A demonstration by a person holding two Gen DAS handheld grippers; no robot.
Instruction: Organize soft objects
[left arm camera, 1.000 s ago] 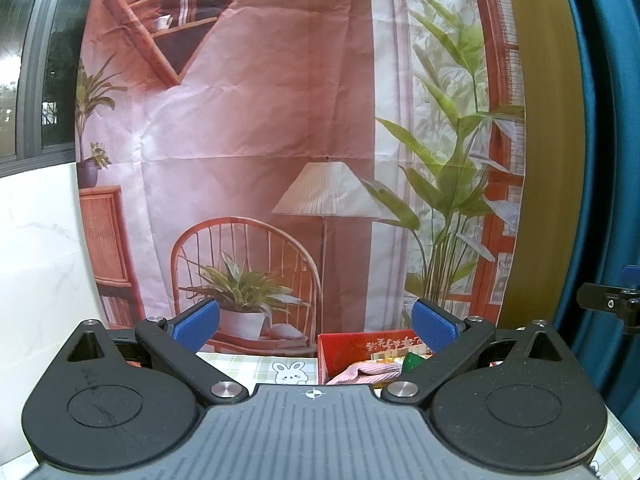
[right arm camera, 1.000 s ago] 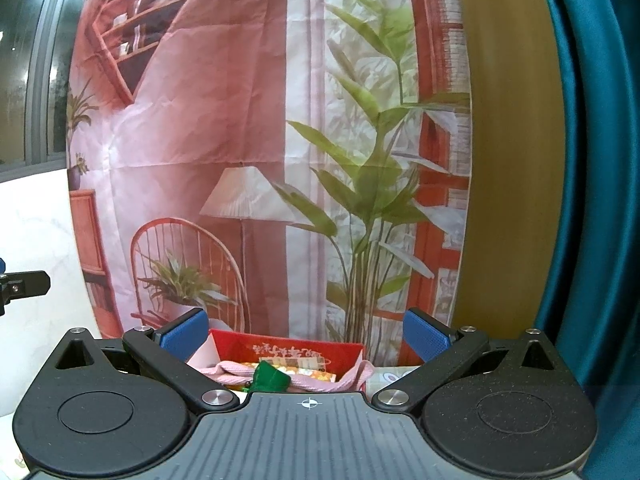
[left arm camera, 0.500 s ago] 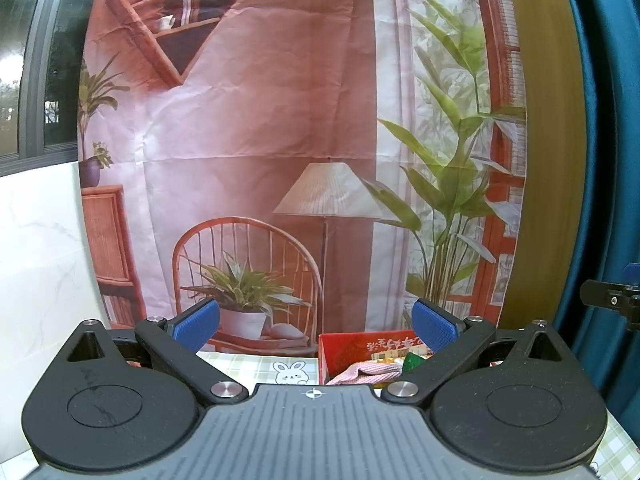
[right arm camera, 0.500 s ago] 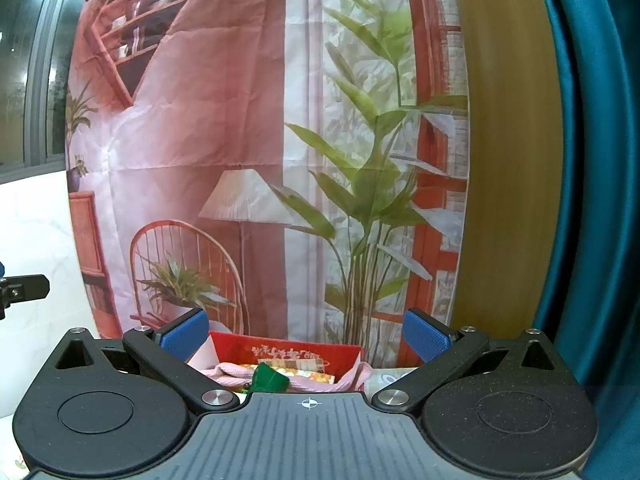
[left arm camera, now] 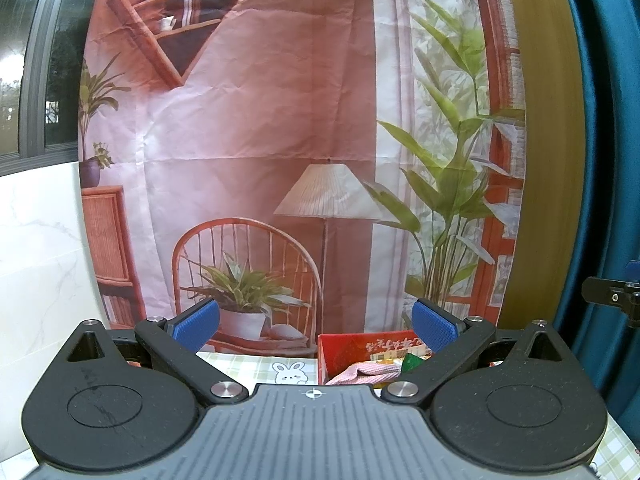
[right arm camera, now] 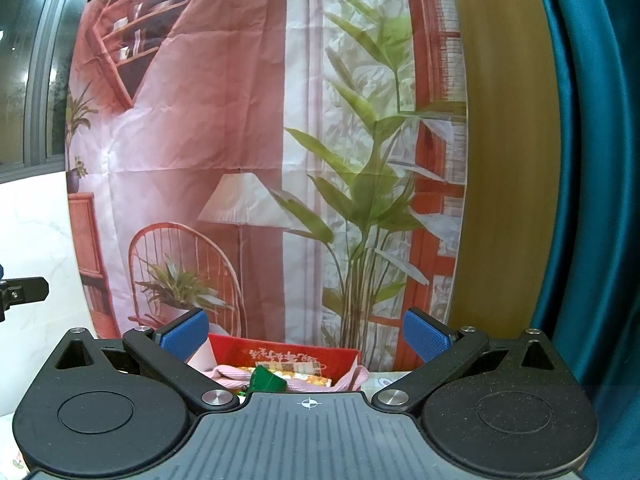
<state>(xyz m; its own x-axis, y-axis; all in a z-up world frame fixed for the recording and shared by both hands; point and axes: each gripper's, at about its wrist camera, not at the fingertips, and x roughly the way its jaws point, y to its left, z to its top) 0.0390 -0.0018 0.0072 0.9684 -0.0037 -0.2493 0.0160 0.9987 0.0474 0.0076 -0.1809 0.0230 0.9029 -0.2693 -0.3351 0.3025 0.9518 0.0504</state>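
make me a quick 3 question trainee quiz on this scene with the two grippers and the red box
1. True or false: the left gripper is shut on the pink checked cloth.
2. Where does the small green object lie? A) on the checked tablecloth B) in the red cardboard box C) between the right gripper's pads
3. Fill in: the grippers' finger pads are coloured ____.

Key: 1 false, it is open and empty; 2 B; 3 blue.

Ahead hangs a creased printed backdrop (left arm camera: 256, 128) of a pink room; teal curtain (right arm camera: 592, 160) right, dark window (left arm camera: 36, 60) left.
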